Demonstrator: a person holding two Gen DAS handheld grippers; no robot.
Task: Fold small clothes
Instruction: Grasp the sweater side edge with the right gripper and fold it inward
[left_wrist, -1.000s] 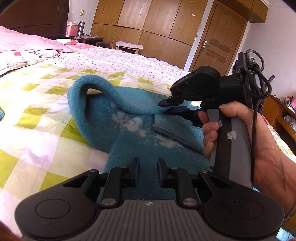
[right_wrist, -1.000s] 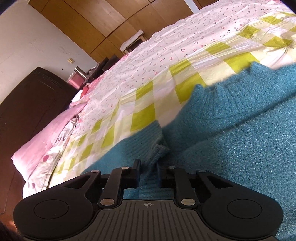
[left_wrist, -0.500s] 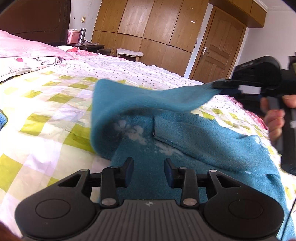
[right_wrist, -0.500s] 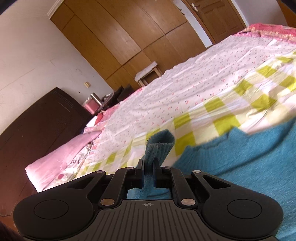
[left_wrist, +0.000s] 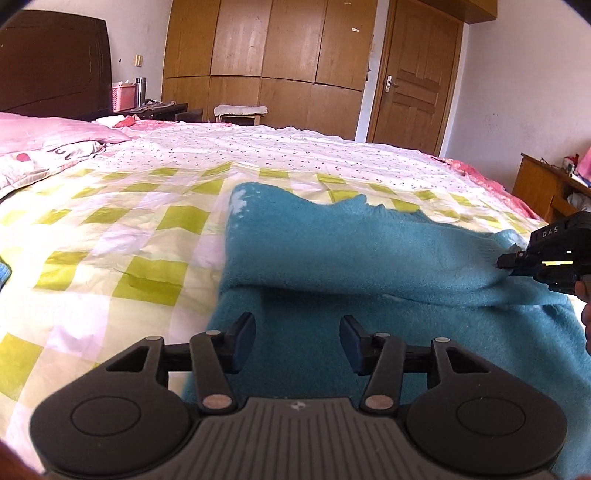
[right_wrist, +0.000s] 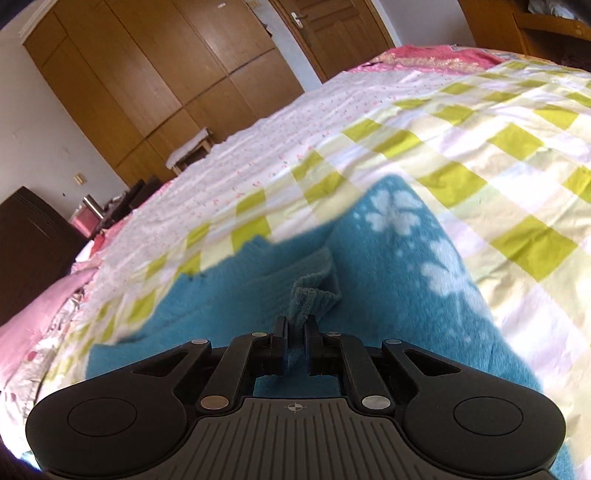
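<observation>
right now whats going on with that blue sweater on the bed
A person is folding the sweater on the bed with two handheld grippers. The right gripper is shut on the sleeve cuff, drawing the sleeve across the body. The left gripper hovers open above the near part, holding nothing.

Teal-blue fuzzy sweater (left_wrist: 332, 243) with pale white flower prints and speckles (right_wrist: 397, 214), its ribbed cuff (right_wrist: 310, 291) the same teal. Bedspread (left_wrist: 122, 236) is checked in lime green, cream and pale pink near the front edge, turning white with tiny red-pink dots toward the far edge; pillows (left_wrist: 51, 136) at the far left corner are pink. Both grippers are black with dark blue pads (left_wrist: 243, 343), wardrobe (left_wrist: 266, 70) and door (left_wrist: 413, 77) are brown wood, headboard (left_wrist: 51, 62) dark brown.
</observation>
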